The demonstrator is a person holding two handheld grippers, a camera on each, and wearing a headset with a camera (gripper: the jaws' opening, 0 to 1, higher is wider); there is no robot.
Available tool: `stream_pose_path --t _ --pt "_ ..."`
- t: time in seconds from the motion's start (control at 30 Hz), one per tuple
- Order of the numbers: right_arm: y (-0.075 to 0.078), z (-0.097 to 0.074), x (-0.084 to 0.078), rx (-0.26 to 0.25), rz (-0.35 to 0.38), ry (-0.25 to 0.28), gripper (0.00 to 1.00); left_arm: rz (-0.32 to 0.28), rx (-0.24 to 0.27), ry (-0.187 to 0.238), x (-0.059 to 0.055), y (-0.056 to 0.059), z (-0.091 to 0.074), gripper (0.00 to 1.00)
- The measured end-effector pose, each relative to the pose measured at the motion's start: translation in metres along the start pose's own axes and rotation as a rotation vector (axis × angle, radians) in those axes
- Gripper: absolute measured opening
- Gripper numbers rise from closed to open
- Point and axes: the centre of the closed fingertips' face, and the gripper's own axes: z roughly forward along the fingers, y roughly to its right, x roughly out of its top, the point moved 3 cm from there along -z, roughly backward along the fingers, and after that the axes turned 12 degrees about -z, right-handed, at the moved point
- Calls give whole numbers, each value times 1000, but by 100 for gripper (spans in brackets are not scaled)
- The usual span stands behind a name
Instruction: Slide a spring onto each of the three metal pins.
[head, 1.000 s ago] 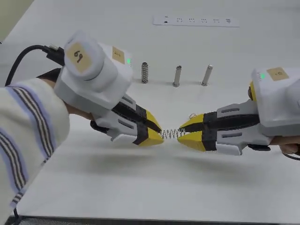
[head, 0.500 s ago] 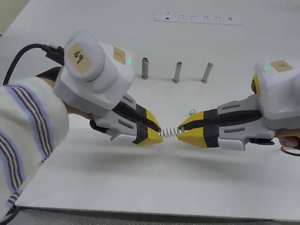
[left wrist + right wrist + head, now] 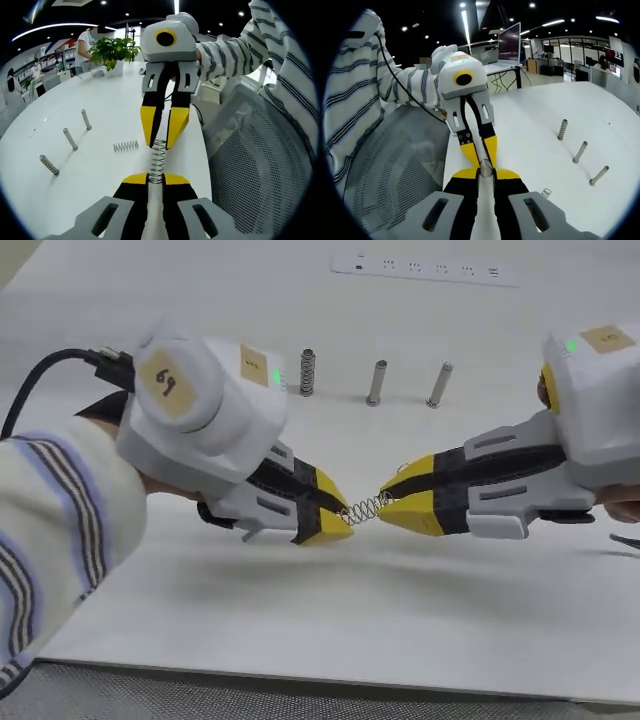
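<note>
A small steel spring [image 3: 365, 510] is stretched in the air between my two grippers, just above the white table. My left gripper [image 3: 338, 527] is shut on its left end and my right gripper [image 3: 386, 503] is shut on its right end, which sits slightly higher. Behind them stand three metal pins: the left pin [image 3: 307, 372] carries a spring, the middle pin [image 3: 377, 383] and the right pin [image 3: 440, 385] are bare. In the left gripper view the held spring [image 3: 158, 160] runs from my left gripper [image 3: 156, 178] up to the right gripper [image 3: 161, 144]. A loose spring [image 3: 125, 146] lies on the table.
A white power strip [image 3: 425, 268] lies at the far edge of the table [image 3: 330, 620]. A black cable [image 3: 45, 385] trails from the left gripper. In the right gripper view a mesh chair [image 3: 400, 165] stands beside the table's near edge.
The right gripper has risen slightly, so the spring now slopes up to the right. Both grippers keep hold of it. The head camera has shifted a little.
</note>
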Motion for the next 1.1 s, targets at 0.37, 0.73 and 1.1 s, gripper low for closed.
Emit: stream_pose_path --t 0.37,0.73,1.1 --pt "-2 -6 7 14 -83 -109 8 -7 27 81 6 2 7 1" --pt "-8 -15 10 21 -140 -221 8 -39 27 156 14 10 15 1" --pt "-7 -19 9 19 -175 -305 8 -30 44 192 19 12 20 1"
